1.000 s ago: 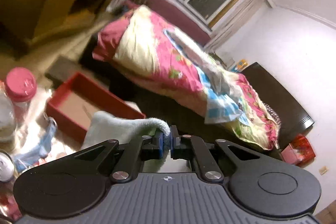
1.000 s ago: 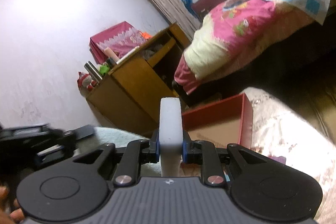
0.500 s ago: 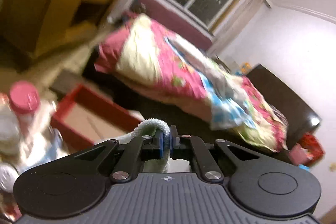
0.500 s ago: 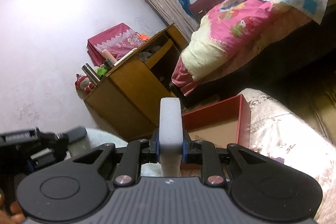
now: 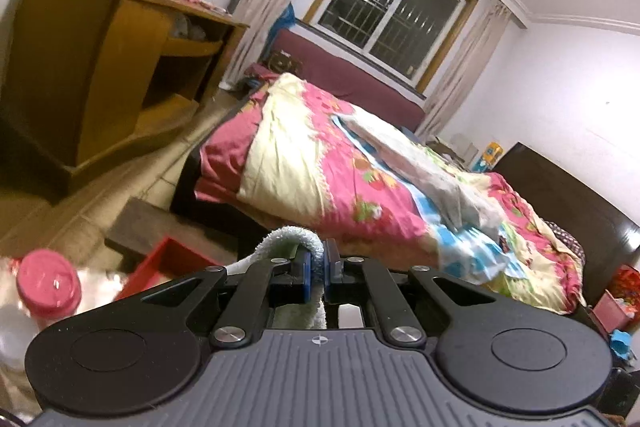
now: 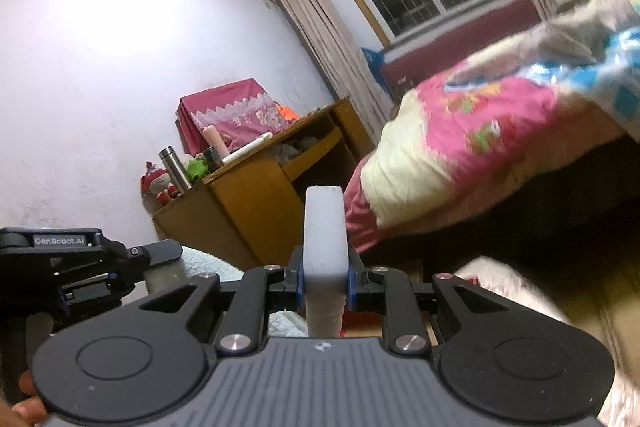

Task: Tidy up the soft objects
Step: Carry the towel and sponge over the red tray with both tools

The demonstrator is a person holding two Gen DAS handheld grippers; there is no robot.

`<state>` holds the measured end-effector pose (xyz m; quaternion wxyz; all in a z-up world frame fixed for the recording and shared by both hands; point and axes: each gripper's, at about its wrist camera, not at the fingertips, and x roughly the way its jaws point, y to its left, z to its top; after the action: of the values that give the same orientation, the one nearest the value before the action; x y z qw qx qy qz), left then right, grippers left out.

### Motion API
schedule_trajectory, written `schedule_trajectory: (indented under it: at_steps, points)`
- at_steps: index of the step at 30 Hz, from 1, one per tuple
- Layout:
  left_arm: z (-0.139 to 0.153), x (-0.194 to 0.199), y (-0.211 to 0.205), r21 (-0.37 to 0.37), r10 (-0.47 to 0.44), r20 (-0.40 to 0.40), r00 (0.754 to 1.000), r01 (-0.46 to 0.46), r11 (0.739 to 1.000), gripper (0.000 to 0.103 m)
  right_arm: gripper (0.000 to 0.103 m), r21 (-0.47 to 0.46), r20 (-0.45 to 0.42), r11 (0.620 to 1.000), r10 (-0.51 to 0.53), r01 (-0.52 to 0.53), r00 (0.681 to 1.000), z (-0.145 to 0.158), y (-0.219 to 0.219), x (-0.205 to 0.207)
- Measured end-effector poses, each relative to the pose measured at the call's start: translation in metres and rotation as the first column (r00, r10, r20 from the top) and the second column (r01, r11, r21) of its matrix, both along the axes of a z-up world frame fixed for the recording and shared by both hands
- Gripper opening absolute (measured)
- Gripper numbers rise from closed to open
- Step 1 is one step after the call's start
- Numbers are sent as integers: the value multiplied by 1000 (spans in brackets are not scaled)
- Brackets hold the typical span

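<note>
My left gripper (image 5: 316,267) is shut on a fold of a pale fluffy towel (image 5: 292,237), which arches over the left pad and hangs down behind the fingers. My right gripper (image 6: 324,277) is shut on a white foam sponge block (image 6: 324,227) that stands upright above the pads. In the right wrist view the left gripper (image 6: 168,255) shows at the left edge with the towel (image 6: 200,263) draped from it. A red open box (image 5: 168,263) lies low, just left of the left fingers; its inside is mostly hidden.
A pink-lidded jar (image 5: 48,285) stands at the lower left. A wooden cabinet (image 5: 100,67) with clutter on top sits by the wall. A bed with a pink and cream quilt (image 5: 320,167) fills the middle. A person's fingers (image 6: 24,399) show at the bottom left.
Both grippers have risen and tilted upward, so the red box and jar sit lower in view and more wall and window show. Both grips are unchanged.
</note>
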<state>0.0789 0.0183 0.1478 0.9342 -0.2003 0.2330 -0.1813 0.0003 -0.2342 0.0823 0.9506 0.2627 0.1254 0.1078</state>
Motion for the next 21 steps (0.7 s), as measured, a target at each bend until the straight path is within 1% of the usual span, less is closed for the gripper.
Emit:
schedule_trajectory:
  at_steps: [3,5,10,15,19,21]
  points:
    - [-3,19,0,21,13,0,1000,-13,1000,1,0,-51,17,998,-22,23,1000,0,4,18]
    - [-7,33,-1,35,25,-8,1000,-24,999,1,0,-72,9,997,-27,27,1000,-3,6,32]
    - [-22,66,-2,47,34,-38,999,-32,998,2,0,-87,-53,996,-33,28,998,-17,6,64]
    - [-44,94,-3,71,47,-74,996,-42,997,2,0,-132,-74,990,-52,42,996,-26,7,87]
    - [-62,113,0,85,64,-113,992,-54,995,2,0,-171,-114,985,-56,36,992,-39,9,106]
    - [-71,121,1,101,75,-129,989,-62,993,3,0,-182,-147,983,-52,25,988,-49,11,116]
